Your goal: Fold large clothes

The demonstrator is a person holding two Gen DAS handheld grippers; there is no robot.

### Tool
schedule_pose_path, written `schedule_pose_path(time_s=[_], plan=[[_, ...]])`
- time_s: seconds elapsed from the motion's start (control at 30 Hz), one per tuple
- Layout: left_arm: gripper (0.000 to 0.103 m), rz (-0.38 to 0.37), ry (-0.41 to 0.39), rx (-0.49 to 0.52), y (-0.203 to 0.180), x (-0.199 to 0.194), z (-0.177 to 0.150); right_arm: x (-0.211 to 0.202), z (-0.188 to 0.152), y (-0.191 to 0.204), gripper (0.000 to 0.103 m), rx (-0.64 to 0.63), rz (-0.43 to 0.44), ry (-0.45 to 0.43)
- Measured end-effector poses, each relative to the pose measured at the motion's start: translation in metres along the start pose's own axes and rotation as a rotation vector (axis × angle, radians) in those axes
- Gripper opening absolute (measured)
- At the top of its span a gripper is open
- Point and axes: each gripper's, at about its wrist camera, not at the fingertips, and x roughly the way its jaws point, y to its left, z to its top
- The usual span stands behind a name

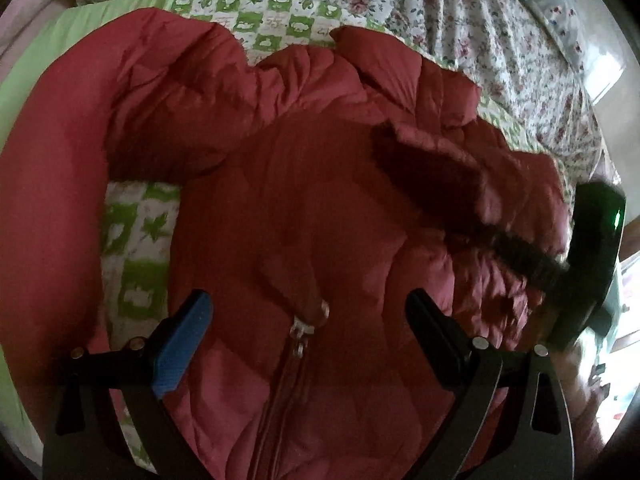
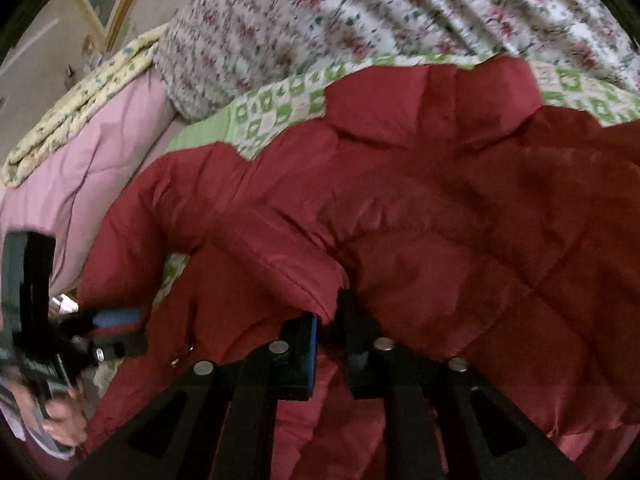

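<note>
A red puffer jacket lies spread on the bed, front up, with its zipper pull near the bottom middle of the left wrist view. My left gripper hangs open just above the zipper, its jaws wide apart and nothing between them; in the right wrist view it shows blurred at the left edge. My right gripper is nearly closed, with the cuff of a red sleeve pinched between its pads over the jacket's body. Its dark blurred body sits at the right of the left wrist view.
Under the jacket lies a green and white checked quilt. A bunched floral duvet runs along the far side. A pink sheet and a folded yellow blanket lie at the left. A person's hand holds the left gripper.
</note>
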Motion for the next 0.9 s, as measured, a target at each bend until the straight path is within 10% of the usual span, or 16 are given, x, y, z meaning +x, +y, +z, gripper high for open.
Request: schedule_pose_path(time_s=[0.13,0.27,0.53,0.73,0.9], plan=[[0.098,-0.066,0.0,-0.041,0.003,0.005,0.028,0.009,-0.005,0.004,0.025,-0.018,0.005,0.039],[0.098,-0.158,0.025,-0.064,-0.006,0.02,0.057,0.008,-0.01,0.006,0.069,-0.019,0.064,0.047],[0.097,-0.186,0.119,0.028,-0.052,0.078,0.071,0.0,-0.019,-0.003,0.07,0.035,0.106,0.051],[0.023,-0.194,0.096,0.107,-0.064,0.085,0.072,-0.019,-0.032,-0.014,0.07,0.087,0.099,0.051],[0.012,-0.098,0.001,0.194,-0.067,0.056,0.068,-0.052,-0.041,-0.035,0.07,0.161,0.046,0.005]])
